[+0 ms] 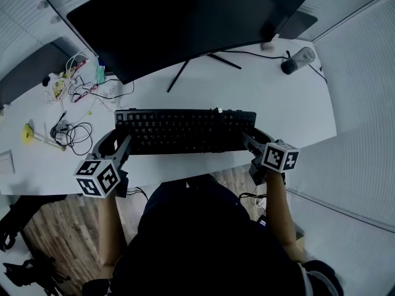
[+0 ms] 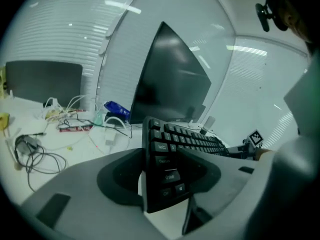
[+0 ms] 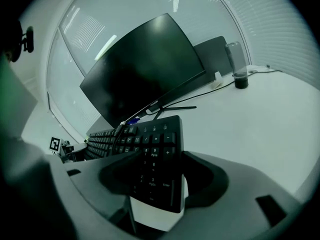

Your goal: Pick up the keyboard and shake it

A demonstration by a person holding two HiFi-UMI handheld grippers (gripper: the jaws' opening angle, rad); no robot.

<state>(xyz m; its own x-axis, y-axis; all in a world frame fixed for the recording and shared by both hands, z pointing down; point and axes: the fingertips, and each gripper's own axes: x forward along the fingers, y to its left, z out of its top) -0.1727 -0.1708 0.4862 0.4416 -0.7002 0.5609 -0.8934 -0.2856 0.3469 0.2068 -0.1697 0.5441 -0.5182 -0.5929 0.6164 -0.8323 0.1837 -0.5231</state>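
A black keyboard (image 1: 185, 130) lies across the front of the white desk (image 1: 296, 106), below the monitor. My left gripper (image 1: 118, 145) is shut on the keyboard's left end (image 2: 165, 169), one jaw on each side of it. My right gripper (image 1: 252, 142) is shut on the right end, over the number pad (image 3: 152, 169). In each gripper view the keyboard runs away between the jaws, and the other gripper's marker cube (image 2: 255, 137) (image 3: 55, 144) shows at its far end. Whether the keyboard rests on the desk or is lifted off it I cannot tell.
A large dark monitor (image 1: 185, 20) on a thin stand (image 1: 203, 60) is behind the keyboard. Tangled cables and small items (image 1: 71, 110) lie at the desk's left. A dark cylinder with a cable (image 1: 297, 60) is at the back right. The person's dark clothing (image 1: 203, 239) fills the foreground.
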